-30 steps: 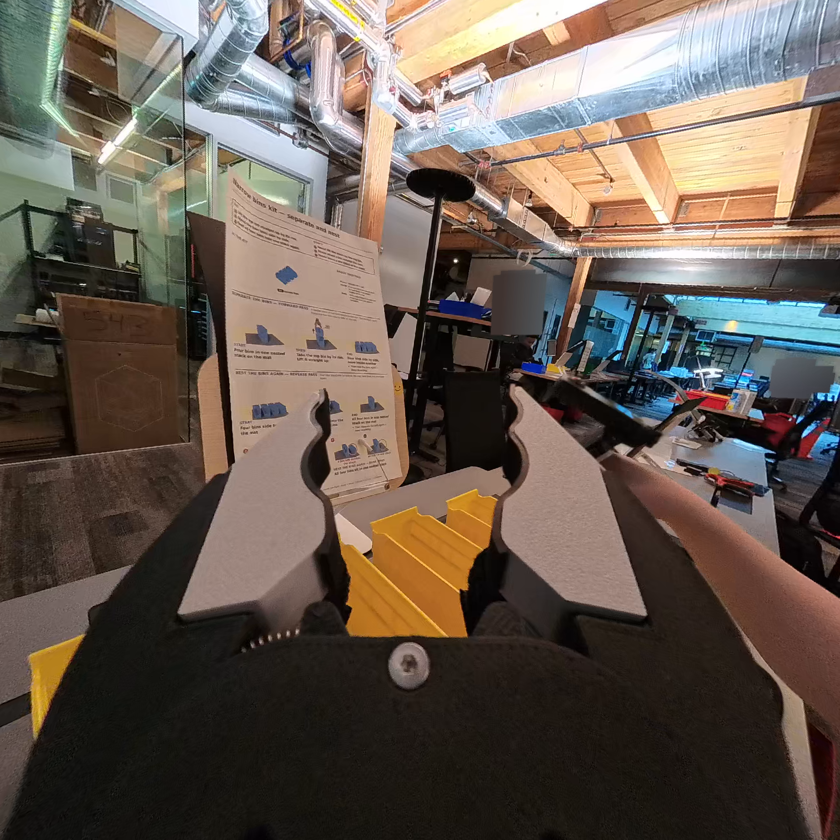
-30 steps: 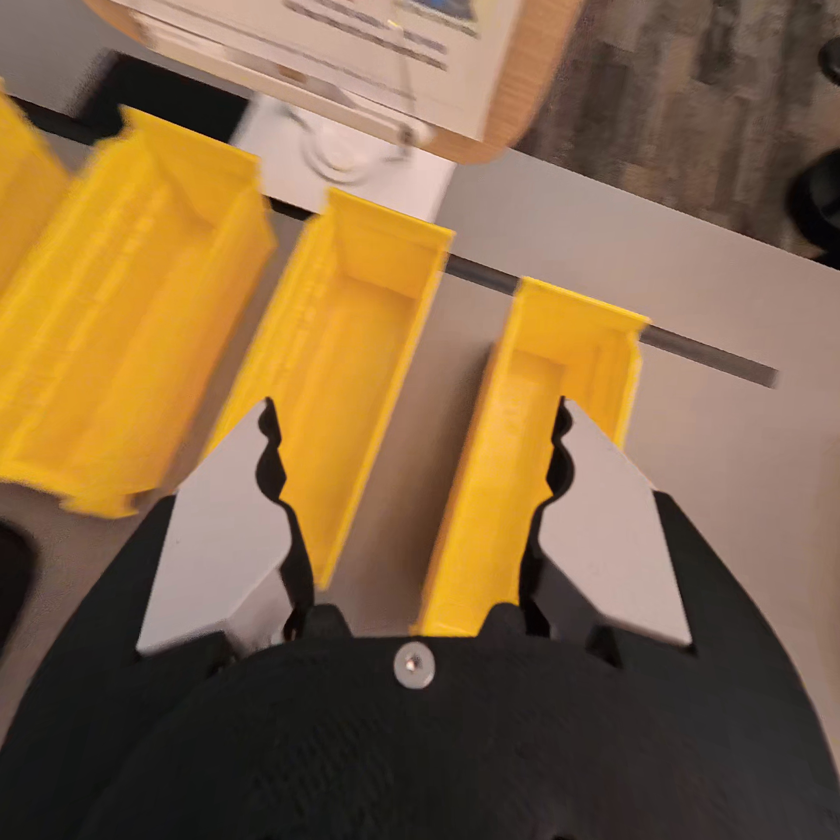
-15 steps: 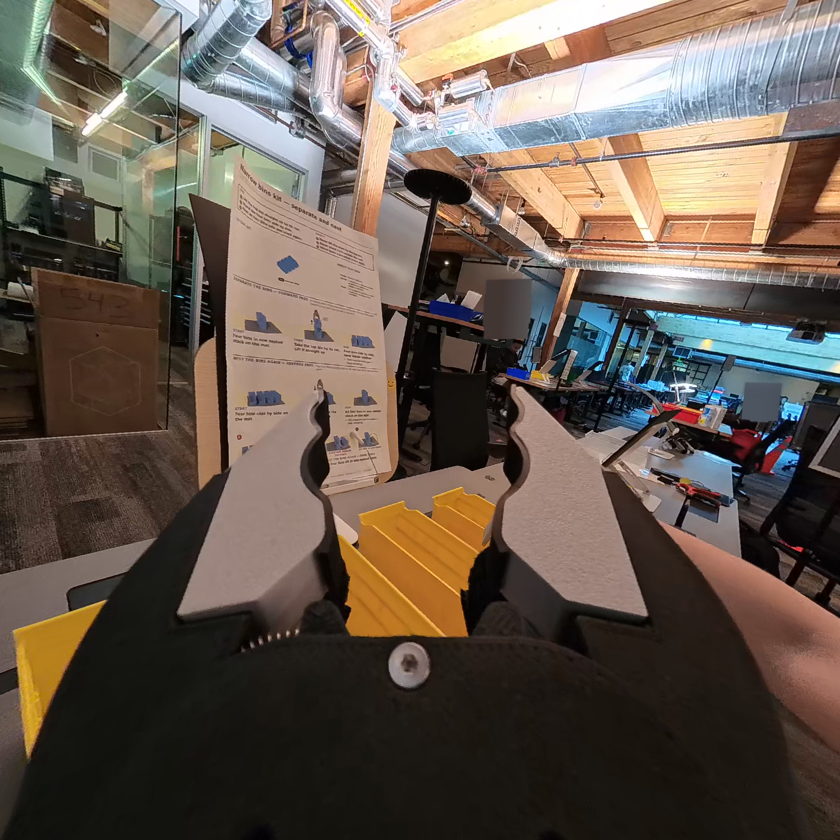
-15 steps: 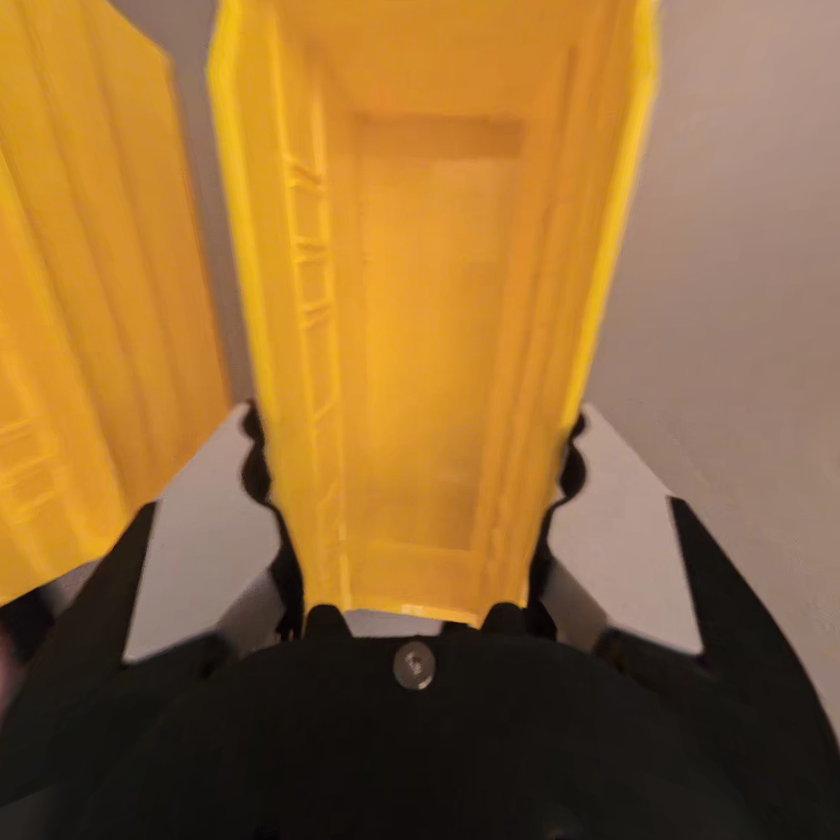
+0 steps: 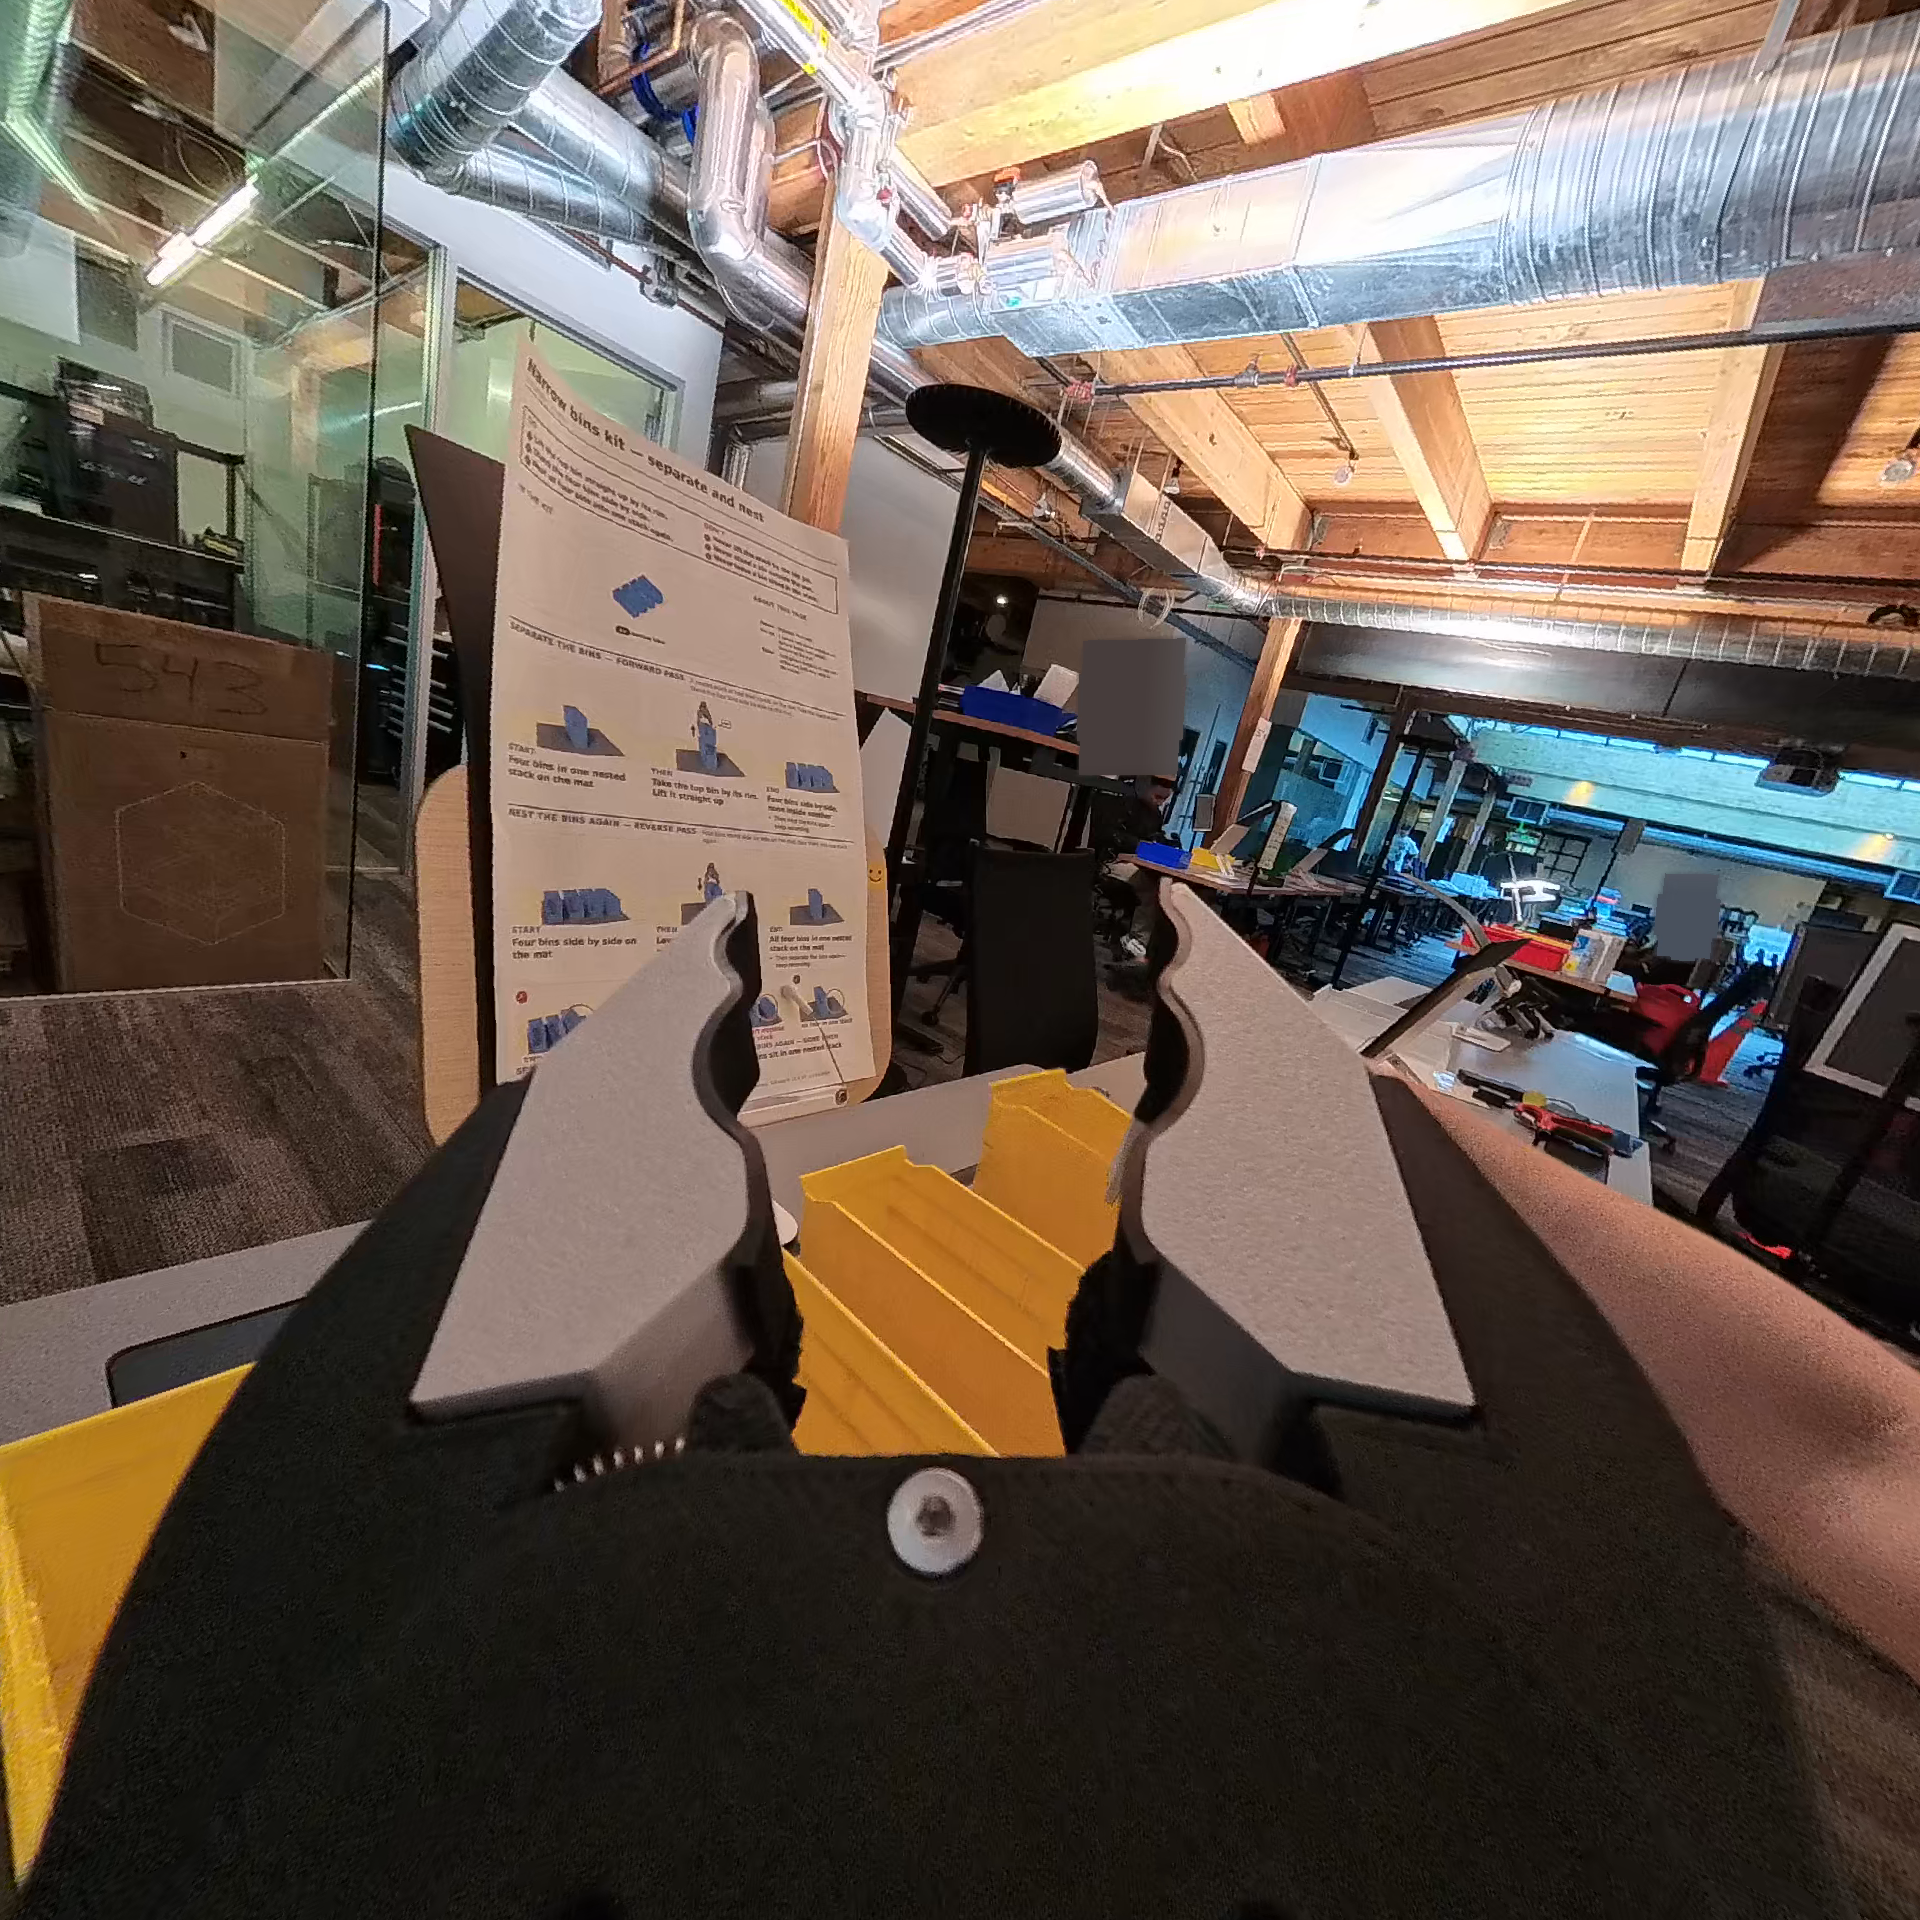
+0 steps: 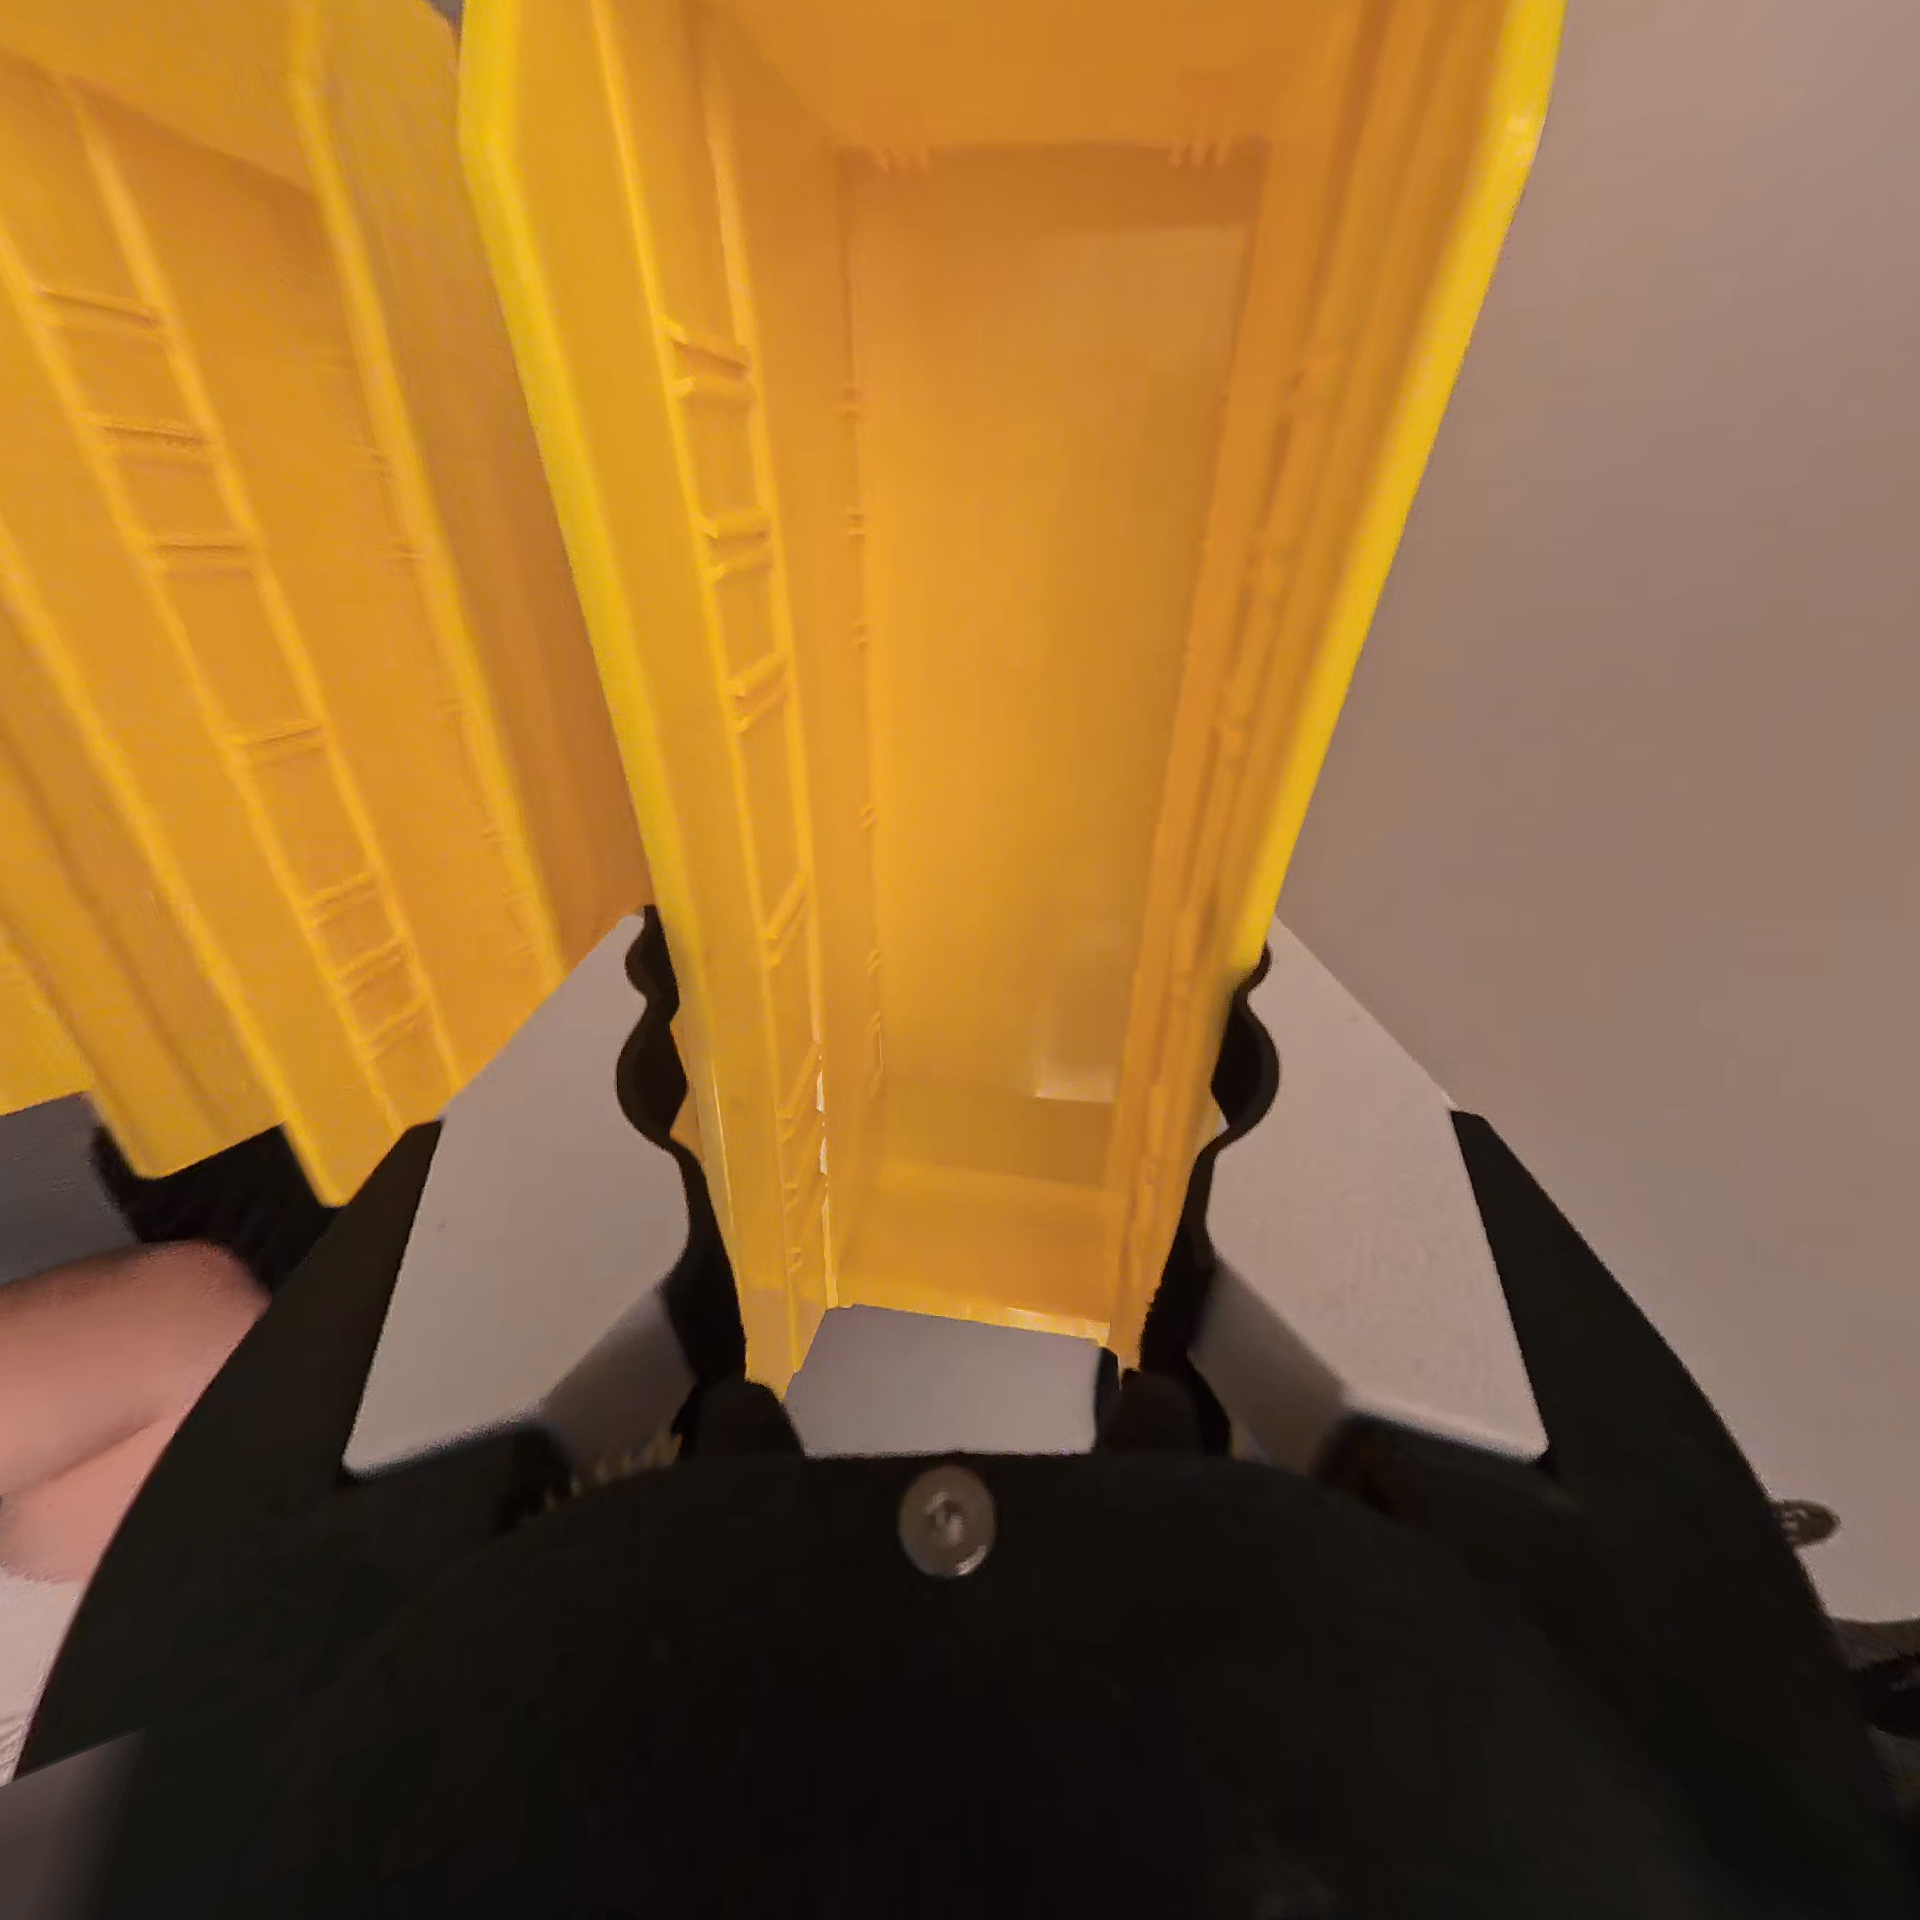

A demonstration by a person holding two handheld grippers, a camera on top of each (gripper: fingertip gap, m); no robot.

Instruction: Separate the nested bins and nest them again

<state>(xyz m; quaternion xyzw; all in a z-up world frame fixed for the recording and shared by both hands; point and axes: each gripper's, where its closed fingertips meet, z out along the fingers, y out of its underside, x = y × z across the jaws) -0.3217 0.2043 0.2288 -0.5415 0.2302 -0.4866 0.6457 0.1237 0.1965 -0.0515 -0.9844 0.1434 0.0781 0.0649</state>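
In the right wrist view my right gripper [image 6: 956, 940] straddles the near end of a narrow yellow bin [image 6: 1018, 623]. Both black pads [image 6: 649, 1039] press on its long side walls, so it is shut on this bin. A second yellow bin [image 6: 260, 623] lies close on its left. In the left wrist view my left gripper [image 5: 956, 935] is open with nothing between its fingers and hovers above the row of yellow bins [image 5: 935, 1278], which lie side by side on the grey table [image 5: 156, 1299].
An instruction sheet [image 5: 665, 779] on a wooden stand stands behind the bins. Another yellow bin [image 5: 94, 1475] shows at the lower left under my left gripper. A person's forearm [image 5: 1662, 1351] crosses on the right. A hand [image 6: 104, 1382] shows at the left edge.
My right gripper dropped from above two bins onto the right-hand one, straddled it with wide jaws, then closed its pads on the walls. My left gripper stayed open and barely moved.
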